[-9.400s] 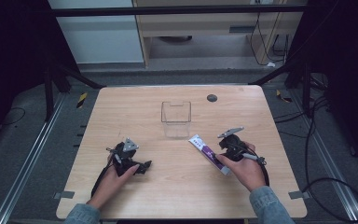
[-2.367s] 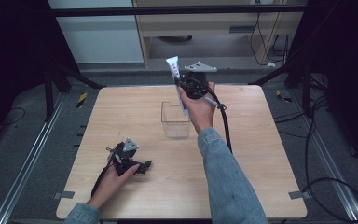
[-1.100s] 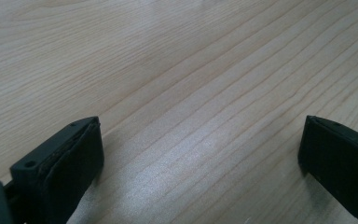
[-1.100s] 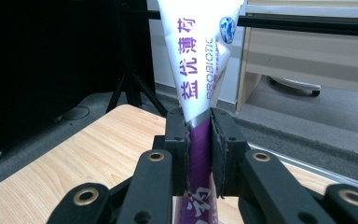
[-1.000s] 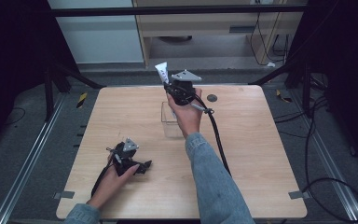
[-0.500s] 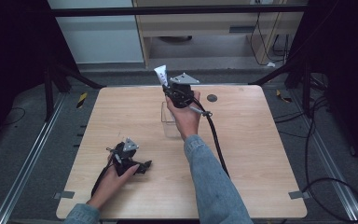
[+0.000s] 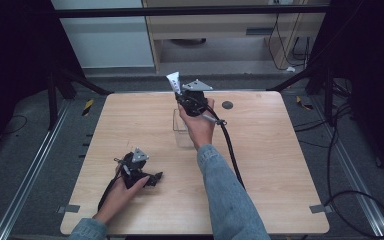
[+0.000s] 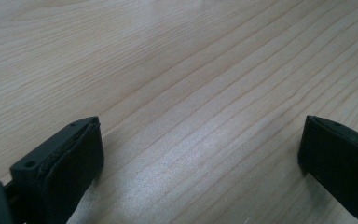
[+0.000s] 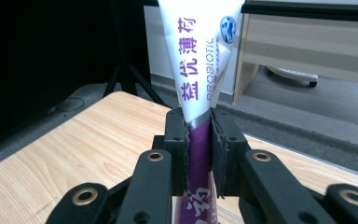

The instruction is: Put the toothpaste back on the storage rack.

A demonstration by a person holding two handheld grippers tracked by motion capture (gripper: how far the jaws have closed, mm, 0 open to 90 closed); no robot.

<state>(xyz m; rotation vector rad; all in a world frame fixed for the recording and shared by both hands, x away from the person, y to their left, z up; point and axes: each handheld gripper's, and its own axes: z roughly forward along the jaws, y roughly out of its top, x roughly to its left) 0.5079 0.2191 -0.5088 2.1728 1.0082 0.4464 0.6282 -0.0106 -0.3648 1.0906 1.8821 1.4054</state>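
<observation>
At the far middle of the worktop [image 7: 260, 150], near 12 o'clock in the high view, the right tool [image 7: 186, 95] is held up in the air by the person's right hand [image 7: 198, 122]. It pinches a toothpaste tube [image 7: 174, 82] tight between its two black jaws. The tube is white at the flat top end and purple lower down. It stands almost straight up, and its flat end leans a little toward 11 o'clock. In the right gripper view the tube [image 9: 200, 70] rises out of the tool [image 9: 199, 149], with purple and blue writing on its white part, and the jaws press on the purple part from both sides.

Just under the right hand, a clear plastic box [image 7: 181, 131] sits on the worktop with its top open. The tube is above the far edge of the box, not inside it.

A small dark round spot [image 7: 227, 105] lies on the wood toward 1 o'clock from the box.

Down at 7 o'clock, the left hand [image 7: 122, 187] rests on the worktop and holds the left tool [image 7: 152, 178]. In the left gripper view its jaws are spread wide apart, with bare wood [image 8: 191, 93] between them.
</observation>
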